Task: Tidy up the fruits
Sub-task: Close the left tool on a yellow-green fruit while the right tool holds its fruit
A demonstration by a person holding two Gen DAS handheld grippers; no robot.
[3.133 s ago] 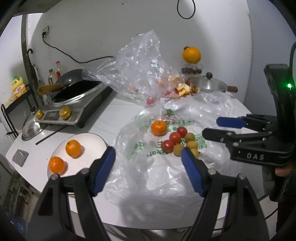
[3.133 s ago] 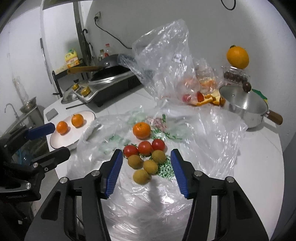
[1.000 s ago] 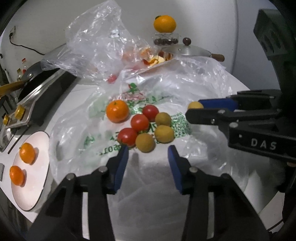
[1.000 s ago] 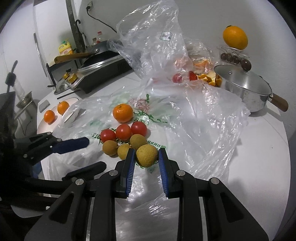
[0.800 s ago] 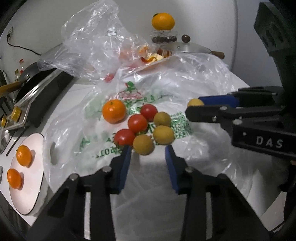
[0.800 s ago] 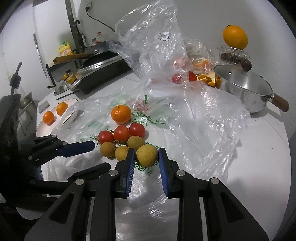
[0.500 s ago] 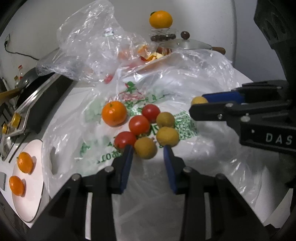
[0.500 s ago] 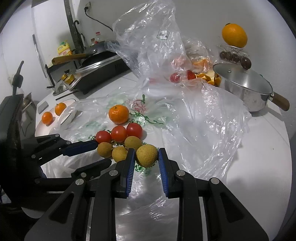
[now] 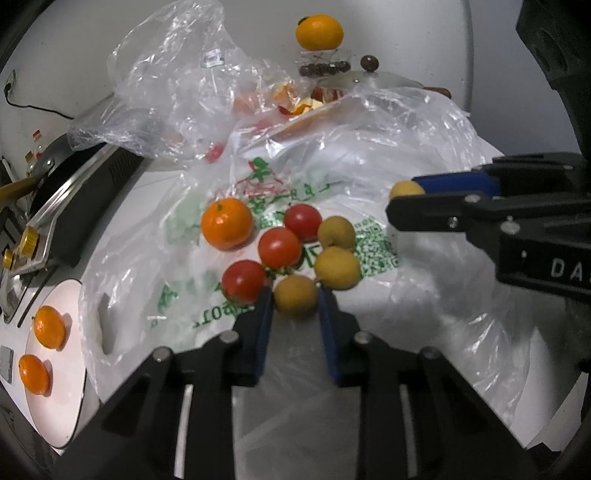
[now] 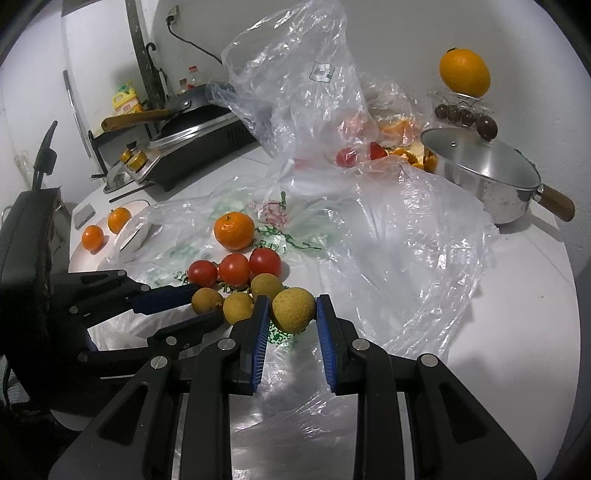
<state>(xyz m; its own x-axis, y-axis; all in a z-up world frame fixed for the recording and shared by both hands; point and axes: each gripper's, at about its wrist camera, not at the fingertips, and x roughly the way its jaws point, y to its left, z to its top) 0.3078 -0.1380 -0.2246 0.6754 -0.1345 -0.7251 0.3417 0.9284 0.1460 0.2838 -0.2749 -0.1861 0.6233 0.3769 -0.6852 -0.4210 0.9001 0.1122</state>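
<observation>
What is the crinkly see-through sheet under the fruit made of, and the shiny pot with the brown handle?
The crinkly sheet looks like thin clear plastic bag film: it wrinkles, glints, and has green printing. The pot looks like polished metal, probably steel, since it is silvery and gleams; its lid may be metal or glass, hard to tell. The handle looks like brown wood.

White wall (image 10: 388,33), white table (image 10: 524,280)

Lighting is dim, cool and overhead. Glare streaks the clear plastic bag (image 10: 295,74). Short soft shadows fall on the bench (image 10: 517,288). Fisheye distortion bends both views — corners vignette to black. Near fingers (image 9: 258,325) appear slightly blurred.
</observation>
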